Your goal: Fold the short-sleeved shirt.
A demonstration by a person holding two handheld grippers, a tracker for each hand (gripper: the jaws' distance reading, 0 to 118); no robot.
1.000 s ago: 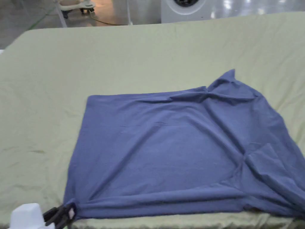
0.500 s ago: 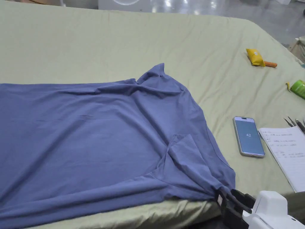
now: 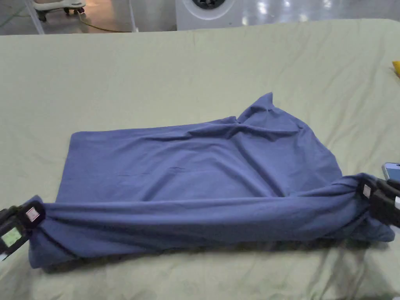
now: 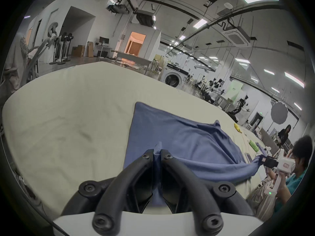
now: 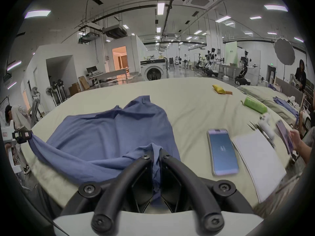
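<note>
With my left jaws and right jaws each clamped on a near corner, the shirt sags, soft and light.

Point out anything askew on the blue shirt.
The shirt isn't lying flat: its far right corner sticks up in a rumpled peak, with creases fanning from it. The near edge is lifted and stretched between the left tool and right tool.

— Shirt?
— Blue shirt mid-frame on green sheet, near edge lifted, taut.
— Grippers?
— Left gripper lower left, right gripper right edge, both pinching fabric.
</note>
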